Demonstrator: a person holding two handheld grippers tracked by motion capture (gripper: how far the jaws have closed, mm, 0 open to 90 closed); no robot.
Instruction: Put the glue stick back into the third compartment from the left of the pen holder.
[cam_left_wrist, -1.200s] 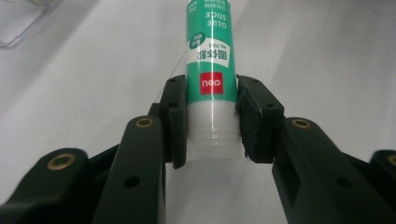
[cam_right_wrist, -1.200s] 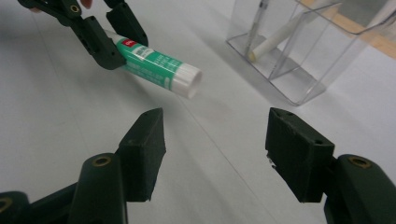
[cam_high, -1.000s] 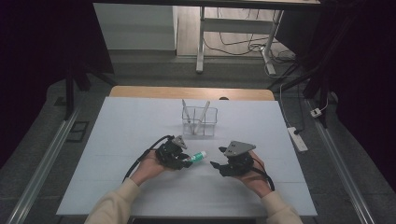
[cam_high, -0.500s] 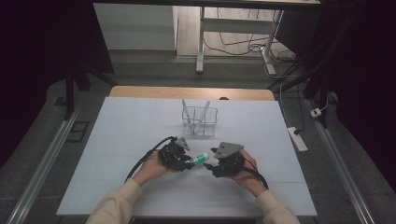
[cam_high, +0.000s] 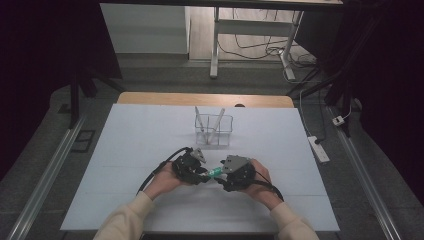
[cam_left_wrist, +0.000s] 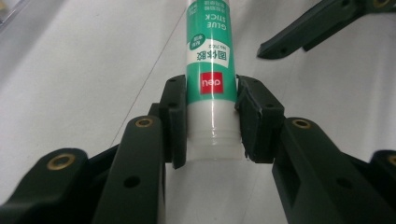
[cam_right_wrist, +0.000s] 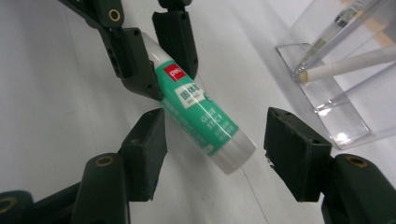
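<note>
Left tongs clamp a green-and-white glue stick, seemingly capped; right tongs gape around it

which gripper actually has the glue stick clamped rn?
The left gripper: its pads press both sides of the glue stick. The right gripper stands open around the stick's free end.

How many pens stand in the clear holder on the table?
2. In the clear holder, one pen leans left and the other pen leans right; the right gripper view suggests no more, though some could be hidden.
</note>
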